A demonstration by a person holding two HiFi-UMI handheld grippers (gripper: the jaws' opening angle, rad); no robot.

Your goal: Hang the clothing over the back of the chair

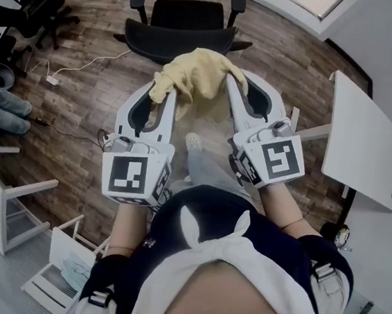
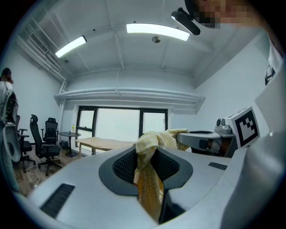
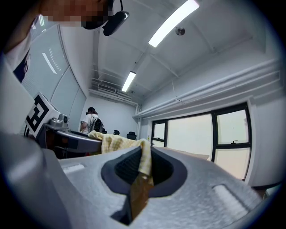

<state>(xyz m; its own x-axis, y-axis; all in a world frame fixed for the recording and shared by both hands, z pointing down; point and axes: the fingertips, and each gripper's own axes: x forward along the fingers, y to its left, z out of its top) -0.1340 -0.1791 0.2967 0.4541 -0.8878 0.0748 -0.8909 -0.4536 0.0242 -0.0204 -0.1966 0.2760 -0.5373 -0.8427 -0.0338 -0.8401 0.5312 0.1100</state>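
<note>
Both grey two-jaw grippers are clamped on the pale yellow checked cloth garment [image 1: 196,73]: the left gripper [image 1: 163,95] pinches one edge and the right gripper [image 1: 242,88] pinches the other. The garment hangs bunched between them, up off the wood-plank floor [image 1: 83,99]. It is near the black mesh office chair [image 1: 179,20], on the person's side.

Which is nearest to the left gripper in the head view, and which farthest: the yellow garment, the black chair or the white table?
1. yellow garment: clamped in the jaws of the left gripper.
2. black chair: just ahead, beyond the garment.
3. white table: far off to the right.
</note>
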